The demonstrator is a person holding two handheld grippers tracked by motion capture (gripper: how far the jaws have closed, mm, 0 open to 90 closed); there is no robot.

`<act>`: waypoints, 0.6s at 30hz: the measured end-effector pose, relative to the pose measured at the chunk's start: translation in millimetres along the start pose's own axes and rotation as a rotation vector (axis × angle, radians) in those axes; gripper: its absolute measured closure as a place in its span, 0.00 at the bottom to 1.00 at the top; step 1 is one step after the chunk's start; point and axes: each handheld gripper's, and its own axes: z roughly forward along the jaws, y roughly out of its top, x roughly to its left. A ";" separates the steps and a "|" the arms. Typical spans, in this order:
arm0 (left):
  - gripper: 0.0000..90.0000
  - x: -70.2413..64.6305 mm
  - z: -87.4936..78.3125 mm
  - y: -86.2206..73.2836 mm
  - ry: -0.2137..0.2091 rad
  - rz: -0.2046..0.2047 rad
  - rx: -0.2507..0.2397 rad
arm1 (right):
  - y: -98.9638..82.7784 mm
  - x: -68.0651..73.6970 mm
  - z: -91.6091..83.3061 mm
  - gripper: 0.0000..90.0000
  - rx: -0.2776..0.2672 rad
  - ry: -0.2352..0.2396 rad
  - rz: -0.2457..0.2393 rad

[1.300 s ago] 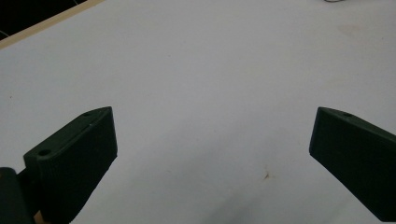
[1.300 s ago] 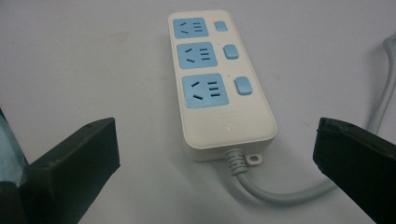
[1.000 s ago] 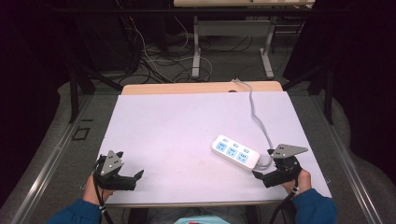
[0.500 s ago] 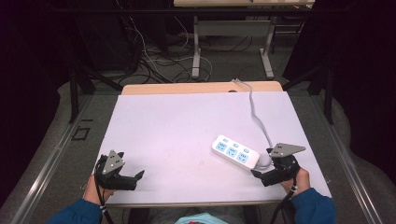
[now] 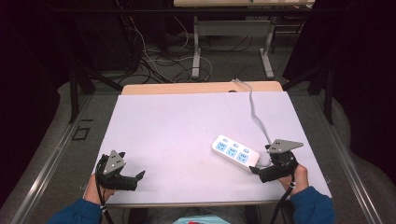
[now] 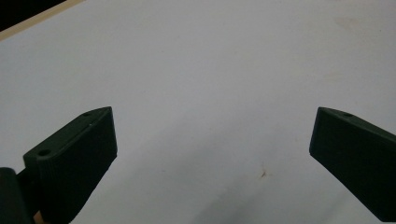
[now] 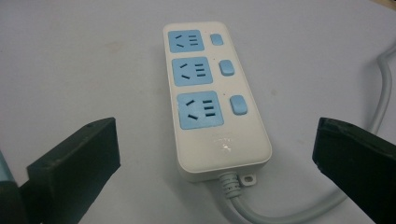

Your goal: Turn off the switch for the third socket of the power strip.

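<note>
A white power strip (image 5: 235,153) with three blue sockets and blue switches lies on the white table top (image 5: 187,126) toward the front right. Its grey cord (image 5: 256,114) runs to the table's back edge. My right gripper (image 5: 256,171) rests just in front of the strip's cord end, open. In the right gripper view the strip (image 7: 210,98) lies between and beyond the wide-apart jaws, untouched. My left gripper (image 5: 139,176) sits at the front left corner, open, with bare table (image 6: 210,93) between its jaws.
The table's wooden back edge (image 5: 187,87) shows behind the white sheet. Beyond it stand metal table legs (image 5: 197,44) and loose cables (image 5: 154,56) on the floor. A dark rail (image 5: 46,163) runs along the left side.
</note>
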 end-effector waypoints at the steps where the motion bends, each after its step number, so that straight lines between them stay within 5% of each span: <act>1: 0.01 0.2 -0.1 0.0 0.000 0.001 0.001 | 0.6 -0.7 -0.5 0.00 0.000 0.000 -0.007; 18: 0.01 -0.6 0.6 0.8 -0.005 -0.007 -0.004 | 22.4 -6.2 11.1 0.01 0.015 0.005 -0.010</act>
